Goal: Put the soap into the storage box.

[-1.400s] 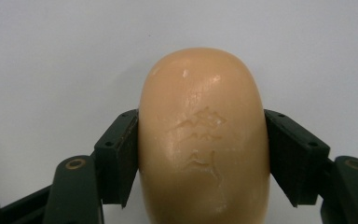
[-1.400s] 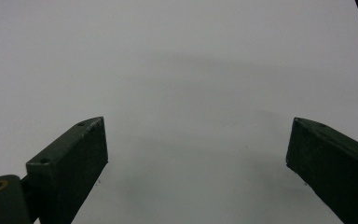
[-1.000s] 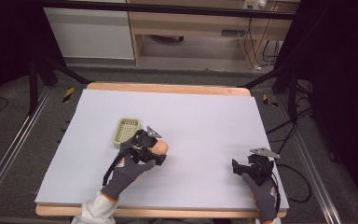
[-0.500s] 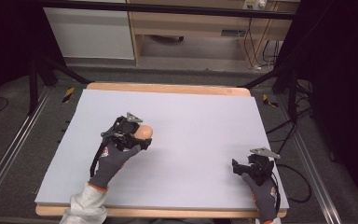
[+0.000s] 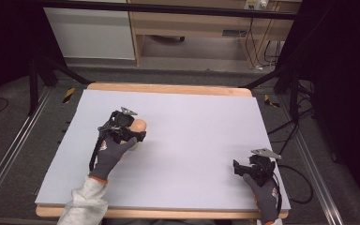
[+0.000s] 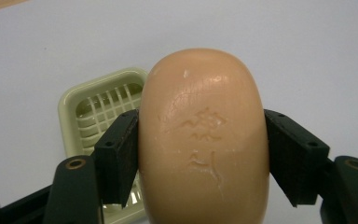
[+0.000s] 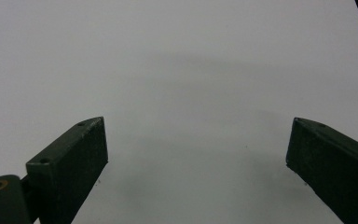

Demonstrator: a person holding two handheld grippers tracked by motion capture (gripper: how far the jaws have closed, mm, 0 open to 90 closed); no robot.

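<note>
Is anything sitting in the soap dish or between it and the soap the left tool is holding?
Nothing visible does. The left tool is clamped on the soap, held above the table. The soap dish lies just beyond and partly under it, its visible grid bare; the soap hides the rest.

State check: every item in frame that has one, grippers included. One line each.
left gripper: shut on the soap bar, held above the table
soap bar: clamped between both pads, stamped face toward the camera
soap dish: upright on the table, nothing in it, behind the soap bar
right gripper: open, nothing between the jaws
</note>
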